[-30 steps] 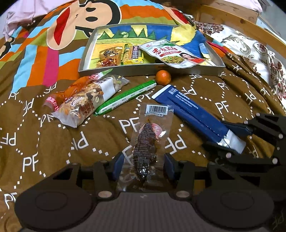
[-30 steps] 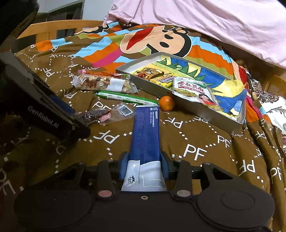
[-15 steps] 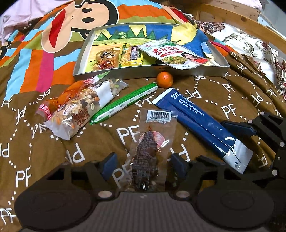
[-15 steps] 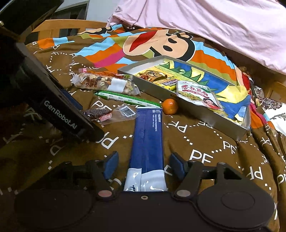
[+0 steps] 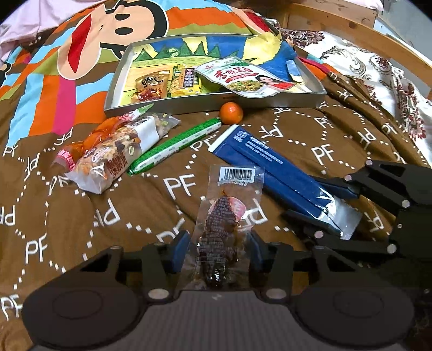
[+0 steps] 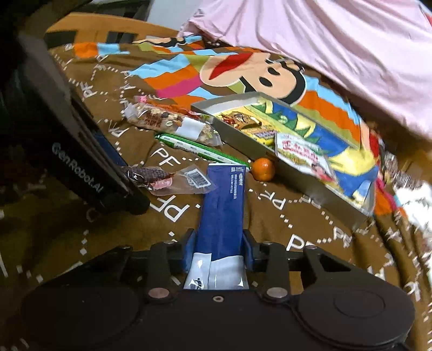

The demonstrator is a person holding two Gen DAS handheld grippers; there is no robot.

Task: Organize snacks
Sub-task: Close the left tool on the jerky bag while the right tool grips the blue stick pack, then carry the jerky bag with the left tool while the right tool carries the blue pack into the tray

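On the bed, each claw clamps a snack lengthwise: left claw on the meat packet, right claw on the blue pack, tray at one o'clock.

We're in a bedroom at home, right on top of a bed. A brown quilt printed with "PF" letters and a big cartoon monkey face covers it, a pink sheet is bunched along the far edge, a floral cover lies at the far right corner, and a wooden bed frame runs behind.
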